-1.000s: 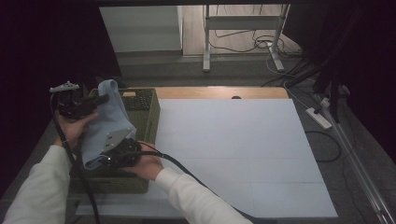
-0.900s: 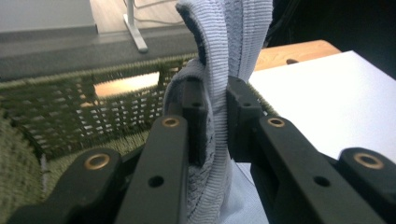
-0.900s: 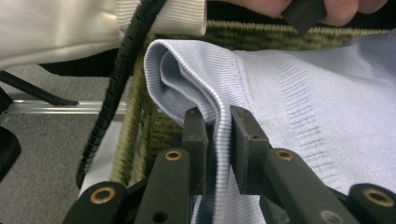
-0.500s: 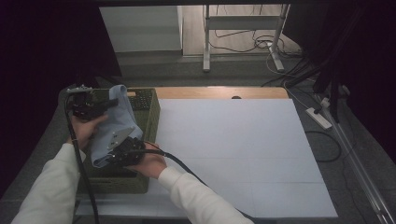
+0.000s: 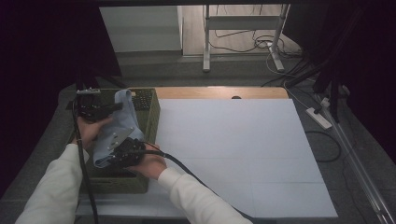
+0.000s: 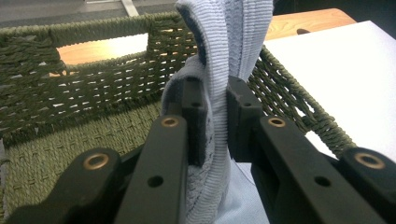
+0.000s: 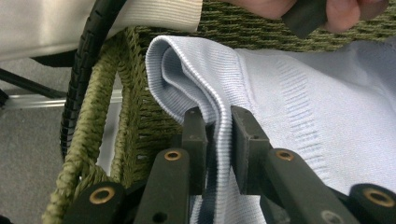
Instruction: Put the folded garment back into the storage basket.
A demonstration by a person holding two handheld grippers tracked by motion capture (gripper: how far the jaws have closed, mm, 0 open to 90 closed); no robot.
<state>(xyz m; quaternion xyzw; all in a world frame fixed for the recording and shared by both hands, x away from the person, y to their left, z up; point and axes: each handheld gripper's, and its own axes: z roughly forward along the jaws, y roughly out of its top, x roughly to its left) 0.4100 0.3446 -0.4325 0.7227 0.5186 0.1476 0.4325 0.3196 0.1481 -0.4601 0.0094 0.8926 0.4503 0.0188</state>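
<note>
Garment (image 5: 122,122), pale blue ribbed knit, bunched; left of centre in the high view, above the basket (image 5: 150,122), stretched between both grippers. Folded edge pointing to upper left in the right gripper view (image 7: 187,77); upright ridge at top centre in the left gripper view (image 6: 233,42).

Left gripper (image 5: 120,107), upper left of the high view; jaws closed tight on a fold of the garment, cloth pinched between the pads at centre frame (image 6: 216,121).

Right gripper (image 5: 106,157), lower left of the high view; jaws clamped on the garment's doubled hem, centre bottom (image 7: 218,140).

Basket, olive green, woven cord, rectangular; left edge of the white sheet (image 5: 233,154), weave at left in both gripper views (image 6: 93,93) (image 7: 107,116).

Cable (image 5: 196,179), black, trailing from right gripper toward bottom of frame.
</note>
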